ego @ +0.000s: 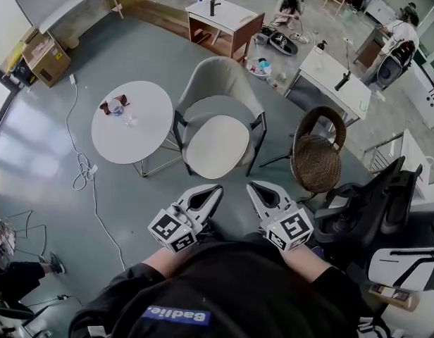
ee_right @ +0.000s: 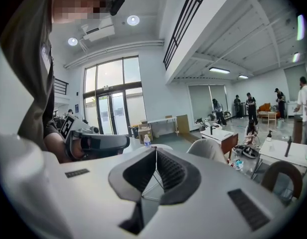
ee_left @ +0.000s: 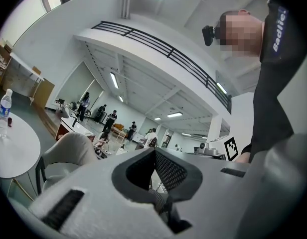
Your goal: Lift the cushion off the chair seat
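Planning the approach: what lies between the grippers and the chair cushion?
Head view: only bare floor separates the left gripper and right gripper from the cushion.

A black top (ego: 238,287) is worn; pale left tool (ego: 216,189) and right tool (ego: 251,186) bear marker cubes (ego: 172,231).

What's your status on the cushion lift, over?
Both shut, empty: left gripper, right gripper, short of the armchair. On its seat, cushion untouched. Path clear; round table left, wicker chair right.
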Tool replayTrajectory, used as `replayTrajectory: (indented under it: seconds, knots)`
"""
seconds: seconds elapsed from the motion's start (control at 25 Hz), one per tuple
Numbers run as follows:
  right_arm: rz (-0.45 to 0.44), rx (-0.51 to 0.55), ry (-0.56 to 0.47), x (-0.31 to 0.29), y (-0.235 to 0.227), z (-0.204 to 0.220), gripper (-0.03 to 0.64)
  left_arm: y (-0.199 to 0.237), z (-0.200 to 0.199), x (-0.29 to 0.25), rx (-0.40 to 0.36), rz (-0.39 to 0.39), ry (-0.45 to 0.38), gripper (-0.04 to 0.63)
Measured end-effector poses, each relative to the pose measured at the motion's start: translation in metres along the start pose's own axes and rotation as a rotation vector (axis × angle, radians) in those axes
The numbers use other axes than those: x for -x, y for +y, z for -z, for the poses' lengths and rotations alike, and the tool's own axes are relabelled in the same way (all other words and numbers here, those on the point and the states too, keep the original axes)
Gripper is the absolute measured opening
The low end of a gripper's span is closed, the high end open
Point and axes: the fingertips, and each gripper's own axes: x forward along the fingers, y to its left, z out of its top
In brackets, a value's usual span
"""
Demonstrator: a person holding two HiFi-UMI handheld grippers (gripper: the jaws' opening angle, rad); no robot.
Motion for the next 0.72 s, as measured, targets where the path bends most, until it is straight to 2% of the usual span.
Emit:
replayTrajectory:
  seconds: [0.16, 0.36, 0.72]
  knots:
    - [-0.032, 0.003, 0.018, -0.014, -0.009, 0.003, 0.029, 0.015, 0.006, -0.008, 0.007, -0.014, 0.001, 0.015]
    - [-0.104, 0.021, 0.042, -0.030, -0.024, 0.012, 0.029, 0.035, 0.019, -0.020, 0.059, -0.093, -0.010, 0.017]
    - [-0.232, 0.045, 0.102, -0.051, -0.050, 0.040, 0.029, 0.068, 0.066, -0.036, 0.137, -0.218, -0.011, 0.017]
